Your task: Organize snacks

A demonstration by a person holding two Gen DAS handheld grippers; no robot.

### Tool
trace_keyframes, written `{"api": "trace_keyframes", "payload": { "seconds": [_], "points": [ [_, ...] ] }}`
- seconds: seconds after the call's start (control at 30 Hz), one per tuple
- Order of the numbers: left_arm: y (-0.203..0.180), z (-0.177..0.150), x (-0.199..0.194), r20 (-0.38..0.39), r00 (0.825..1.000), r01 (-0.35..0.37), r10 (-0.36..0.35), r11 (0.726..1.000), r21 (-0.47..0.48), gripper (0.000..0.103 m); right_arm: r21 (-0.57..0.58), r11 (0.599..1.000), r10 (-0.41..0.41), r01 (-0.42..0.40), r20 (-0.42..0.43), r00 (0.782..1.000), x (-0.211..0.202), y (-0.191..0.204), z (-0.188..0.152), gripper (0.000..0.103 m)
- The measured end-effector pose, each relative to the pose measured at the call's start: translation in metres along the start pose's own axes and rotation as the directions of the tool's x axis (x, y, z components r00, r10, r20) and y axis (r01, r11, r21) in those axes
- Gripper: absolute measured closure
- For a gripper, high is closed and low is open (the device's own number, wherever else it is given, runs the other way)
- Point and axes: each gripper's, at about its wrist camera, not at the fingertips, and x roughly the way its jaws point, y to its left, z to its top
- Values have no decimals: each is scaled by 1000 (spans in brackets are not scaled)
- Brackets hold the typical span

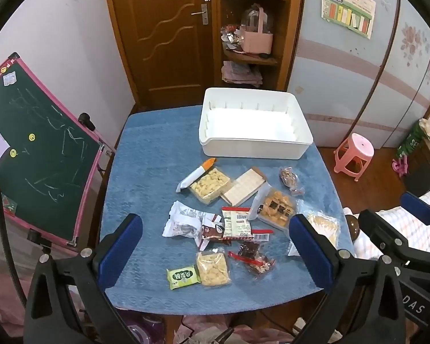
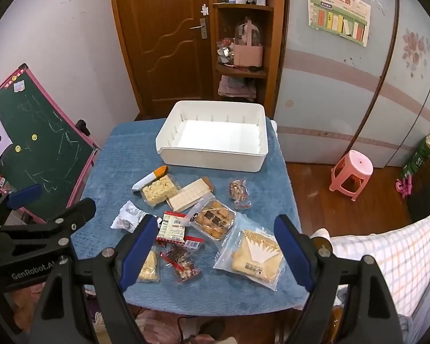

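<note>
Snacks in crinkly plastic wrappers (image 1: pixel 238 223), probably light and slippery; pinch mid-pack. Left gripper (image 1: pixel 215 246) and right gripper (image 2: pixel 212 249) both wide, empty.

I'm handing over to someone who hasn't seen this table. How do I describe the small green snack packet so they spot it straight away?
Start at the white bin at the far side of the blue table cover, then come down through the snack pile to its nearest edge. The green packet lies flat at the near-left corner of the pile, beside a clear pack of pale puffs. It is the only green wrapper there.
</note>
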Motion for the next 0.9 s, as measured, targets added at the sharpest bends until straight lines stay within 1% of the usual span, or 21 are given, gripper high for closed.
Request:
{"api": "trace_keyframes", "payload": {
  "seconds": [0.07,0.23,0.53,0.9],
  "points": [
    [1,-1,0,-2,1000,2,-2,1000,0,2,1,1000,0,0,-2,1000,-2,0,2,19],
    [3,-5,3,-17,1000,11,-11,1000,-7,2,2,1000,2,-2,-5,1000,2,-1,-5,19],
    [3,-8,-1,-27,1000,4,-4,1000,-8,2,6,1000,6,-6,-11,1000,4,1,-14,19],
    [5,-8,-2,-33,999,3,-4,1000,-10,2,7,1000,8,-8,-15,1000,4,2,-15,19]
  ]
}}
